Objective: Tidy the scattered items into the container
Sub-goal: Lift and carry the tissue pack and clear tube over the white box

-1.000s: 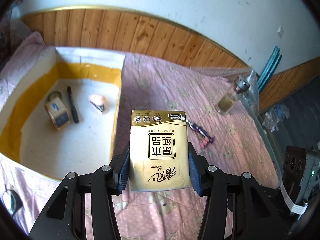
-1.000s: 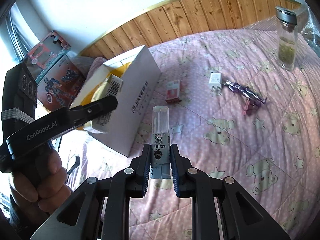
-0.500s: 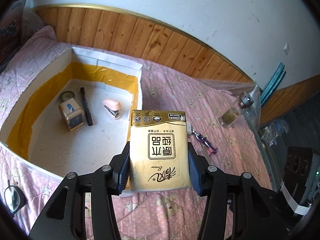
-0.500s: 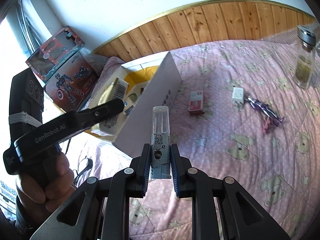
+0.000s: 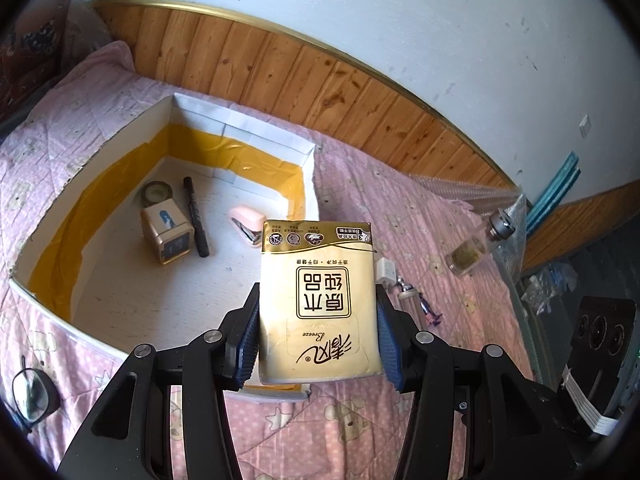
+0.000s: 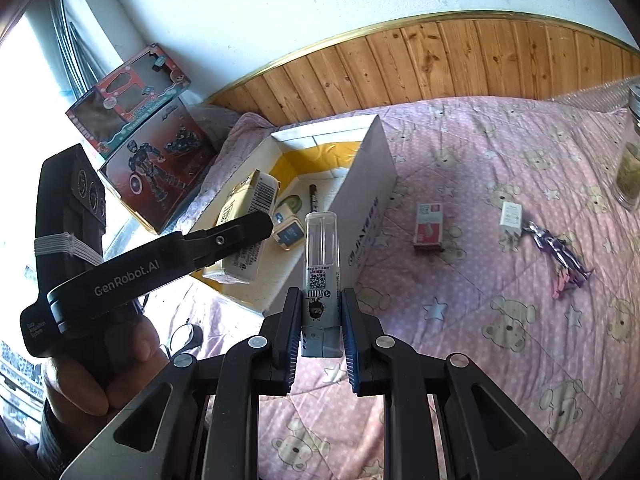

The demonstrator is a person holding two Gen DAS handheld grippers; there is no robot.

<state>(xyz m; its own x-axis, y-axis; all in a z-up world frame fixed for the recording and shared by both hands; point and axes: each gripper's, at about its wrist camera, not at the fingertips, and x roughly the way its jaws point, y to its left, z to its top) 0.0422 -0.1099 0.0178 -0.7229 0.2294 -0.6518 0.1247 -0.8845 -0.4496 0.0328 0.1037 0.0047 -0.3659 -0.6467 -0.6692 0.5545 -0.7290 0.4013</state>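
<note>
My left gripper (image 5: 318,332) is shut on a gold tissue pack (image 5: 318,304) and holds it over the near right corner of the white box (image 5: 240,136) with yellow tape inside. The box holds a tape roll (image 5: 157,193), a small tin (image 5: 167,229), a black marker (image 5: 196,216) and a pink stapler (image 5: 246,229). My right gripper (image 6: 320,334) is shut on a clear-capped grey tube (image 6: 321,276), above the bedspread beside the box (image 6: 370,184). The left gripper with the pack (image 6: 248,216) also shows in the right wrist view.
On the pink bedspread lie a red-white small carton (image 6: 428,228), a white charger (image 6: 511,218), a purple wrapped item (image 6: 560,252) and a glass jar (image 5: 476,248). Glasses (image 5: 30,396) lie left of the box. Toy boxes (image 6: 140,128) stand by the wall.
Both grippers have moved left toward the box. The tissue pack is now over the box's near right corner; the tube is closer to the box's side.
</note>
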